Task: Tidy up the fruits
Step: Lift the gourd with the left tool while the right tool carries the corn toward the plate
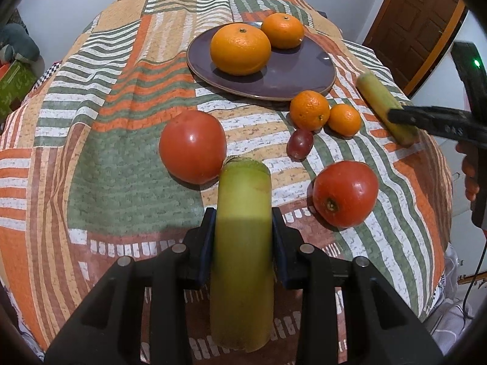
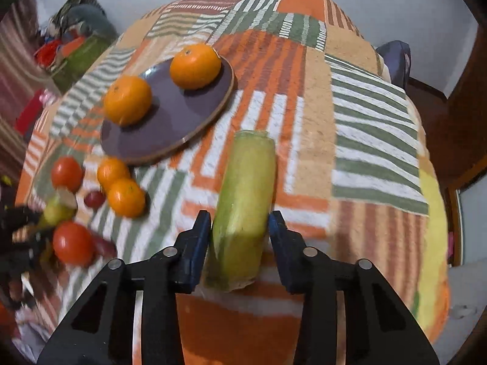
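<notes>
- Far left on the cloth-covered table (image 1: 121, 152): a big tomato (image 1: 192, 146), lying by itself
- Just right of it: the left gripper (image 1: 243, 213), fingers clenched on both sides of a yellow-green stalk (image 1: 243, 273); held lengthwise between the pads, far end close by the big tomato in the left wrist view
- Further back, past the middle: a purple plate (image 1: 304, 73) carrying a large orange (image 1: 240, 49) and a smaller orange (image 1: 282, 30) side by side
- In front of the plate's right rim: two little oranges (image 1: 309, 110) (image 1: 344, 119) touching each other, a red grape (image 1: 299, 143) just beside them
- Nearer and to the right: a second tomato (image 1: 345, 193), stem scar turned toward the camera
- Far right, near the table edge: a second stalk (image 2: 248, 176), gripped on both sides by the clenched fingers of the right gripper (image 2: 240, 216); somewhat blurred in the right wrist view
</notes>
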A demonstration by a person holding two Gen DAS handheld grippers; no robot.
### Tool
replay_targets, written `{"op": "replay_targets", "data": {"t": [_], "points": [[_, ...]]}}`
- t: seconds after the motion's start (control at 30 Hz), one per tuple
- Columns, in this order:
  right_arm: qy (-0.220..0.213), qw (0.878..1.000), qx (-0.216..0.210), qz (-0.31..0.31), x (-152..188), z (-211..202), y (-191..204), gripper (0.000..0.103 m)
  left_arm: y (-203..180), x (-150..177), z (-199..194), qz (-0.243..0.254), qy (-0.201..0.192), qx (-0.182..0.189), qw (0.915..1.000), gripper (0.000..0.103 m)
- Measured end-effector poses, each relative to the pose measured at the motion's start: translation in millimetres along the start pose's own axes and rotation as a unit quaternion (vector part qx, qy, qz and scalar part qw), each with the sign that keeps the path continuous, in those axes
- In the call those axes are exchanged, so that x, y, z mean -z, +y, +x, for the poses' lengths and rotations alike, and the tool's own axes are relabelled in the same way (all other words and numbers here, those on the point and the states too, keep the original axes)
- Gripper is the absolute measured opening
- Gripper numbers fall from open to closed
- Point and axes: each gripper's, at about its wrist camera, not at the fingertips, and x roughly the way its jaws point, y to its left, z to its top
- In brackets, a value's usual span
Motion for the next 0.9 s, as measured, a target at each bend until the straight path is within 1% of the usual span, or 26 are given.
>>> {"op": "replay_targets", "data": {"t": [0.17,0.27,0.43,0.53,0.67,0.8,0.9], "points": [[0.013,0.999,0.002,-0.03,7,-2,1,0.037,1,4,-4,0.008,0.014,0.002,0.9999,0.034],[0.005,1.0,0.0,-0.019,2,4,0,0.038,3,5,-6,0.004,0.021,-0.002,0.9998,0.034],[0.001,1.0,-0.01,0.009,-4,20,-3,0.039,5,9,-8,0.003,0.02,-0.004,0.9998,0.035],[-0.01,1.0,-0.008,0.018,-4,21,-2,0.037,3,8,-10,0.0,0.022,-0.009,0.9997,0.035],[-0.023,0.999,-0.02,0.025,-3,15,-2,0.036,0,0,-21,0.002,0.004,-0.007,1.0,0.035],[-0.046,0.999,-0.021,0.016,-10,5,3,0.036,-6,-18,-38,0.008,-0.027,0.002,0.9996,0.035],[-0.062,0.998,-0.03,0.013,-19,-2,7,0.036,-12,-34,-47,0.015,-0.049,0.004,0.9987,0.035]]}}
